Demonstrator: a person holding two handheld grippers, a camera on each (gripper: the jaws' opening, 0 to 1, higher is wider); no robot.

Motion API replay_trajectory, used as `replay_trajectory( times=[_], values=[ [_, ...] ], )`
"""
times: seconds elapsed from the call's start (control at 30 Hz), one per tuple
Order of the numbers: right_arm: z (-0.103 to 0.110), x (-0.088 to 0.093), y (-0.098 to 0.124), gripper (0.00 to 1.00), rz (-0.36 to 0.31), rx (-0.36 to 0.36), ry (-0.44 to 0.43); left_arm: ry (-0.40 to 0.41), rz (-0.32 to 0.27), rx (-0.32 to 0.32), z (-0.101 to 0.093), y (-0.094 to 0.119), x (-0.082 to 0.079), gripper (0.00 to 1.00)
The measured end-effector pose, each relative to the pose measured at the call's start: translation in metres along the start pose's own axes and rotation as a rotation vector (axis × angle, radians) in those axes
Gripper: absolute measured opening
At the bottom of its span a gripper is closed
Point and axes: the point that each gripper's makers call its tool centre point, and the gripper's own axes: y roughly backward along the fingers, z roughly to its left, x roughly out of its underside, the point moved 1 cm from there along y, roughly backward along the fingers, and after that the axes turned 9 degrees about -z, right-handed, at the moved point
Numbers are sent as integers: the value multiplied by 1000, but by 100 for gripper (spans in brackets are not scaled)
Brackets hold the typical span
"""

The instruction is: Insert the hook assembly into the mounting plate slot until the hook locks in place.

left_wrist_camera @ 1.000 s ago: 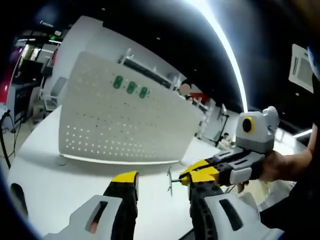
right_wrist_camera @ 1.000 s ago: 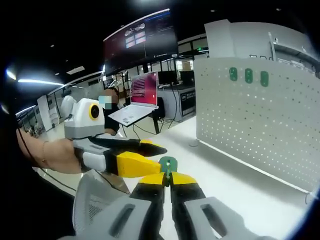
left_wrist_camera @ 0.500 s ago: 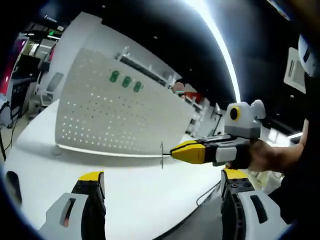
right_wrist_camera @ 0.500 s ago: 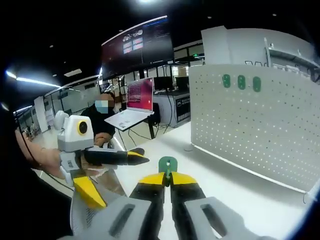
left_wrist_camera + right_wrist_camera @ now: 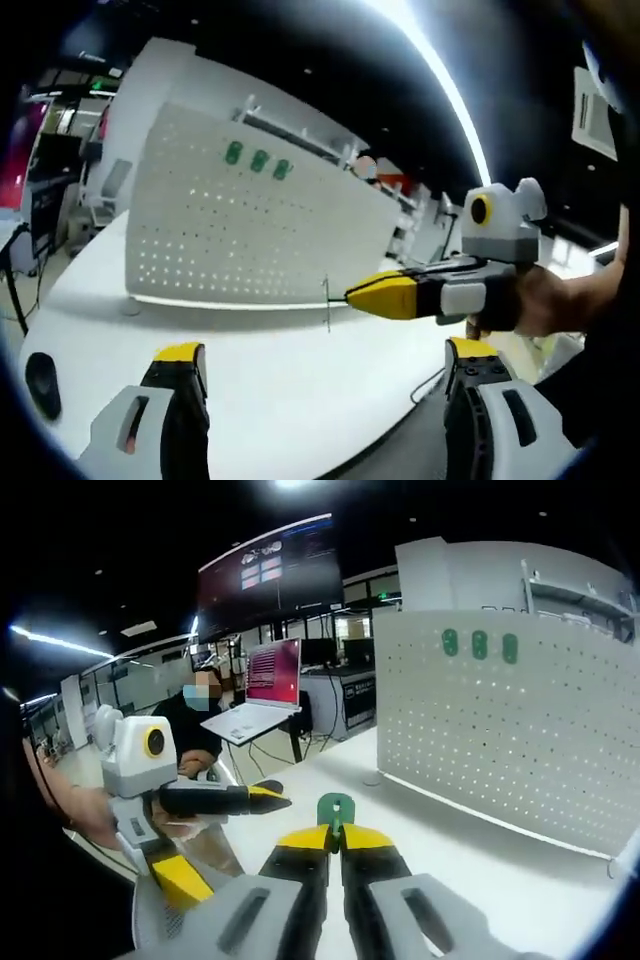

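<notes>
In the right gripper view my right gripper (image 5: 335, 837) is shut on a green hook assembly (image 5: 335, 809), held in the air above the white table (image 5: 450, 870). The left gripper view has this gripper (image 5: 352, 296) coming in from the right, with the hook (image 5: 327, 301) seen edge-on as a thin piece. My left gripper (image 5: 325, 362) stands wide open with nothing between its jaws, and it appears again at the left (image 5: 230, 835). The white perforated mounting plate (image 5: 250, 240) (image 5: 500, 730) stands upright on the table beyond, carrying three green hooks (image 5: 258, 160) (image 5: 480, 644) near its top.
A dark rounded object (image 5: 42, 372) lies near the table's left edge. Beyond the table a person (image 5: 205, 715) sits near an open laptop (image 5: 262, 695), under a large wall screen (image 5: 270, 570). White tabletop (image 5: 300, 380) stretches between the grippers and the plate.
One second ago my left jaws were close around the hook beside the right gripper. They have spread wide and drawn back, while the right gripper kept hold of the hook.
</notes>
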Motion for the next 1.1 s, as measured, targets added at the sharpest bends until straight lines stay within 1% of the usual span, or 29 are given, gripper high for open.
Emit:
replay_trajectory(
  times=[0.03,0.1,0.13,0.2,0.23,0.27,0.37,0.43,0.57,0.67,0.83,0.9,0.97,1.1],
  values=[
    [-2,-1,-1,0,-10,14,7,-4,-11,3,-1,0,-1,100],
    [-6,-5,-2,0,-36,43,13,-49,7,1,-1,-1,2,100],
    [-10,-10,-4,0,-56,69,25,-83,30,-3,-1,-1,6,100],
    [-12,-13,-5,0,-70,84,28,-89,35,0,-2,-2,9,100],
    [-15,-18,-6,0,-92,104,32,-91,33,-4,-2,-1,8,100],
    [-15,-20,-7,0,-101,106,29,-91,27,-9,-1,-1,7,100],
    [-25,-31,-13,0,-143,148,43,-55,24,-41,9,1,6,100],
    [-32,-38,-16,0,-165,177,57,-39,20,-46,10,1,6,100],
    [-45,-46,-25,0,-194,222,35,-56,35,-50,10,1,9,100],
    [-54,-54,-31,0,-225,253,36,-55,37,-51,11,1,9,100],
    [-68,-60,-38,0,-243,299,43,-34,43,-76,16,3,10,100],
    [-73,-61,-39,0,-251,315,53,-27,47,-74,16,3,11,100],
    [-79,-61,-41,0,-254,327,58,-37,49,-80,17,3,11,100],
    [-99,-62,-42,0,-264,377,47,-54,78,-76,15,1,16,100]
  ],
)
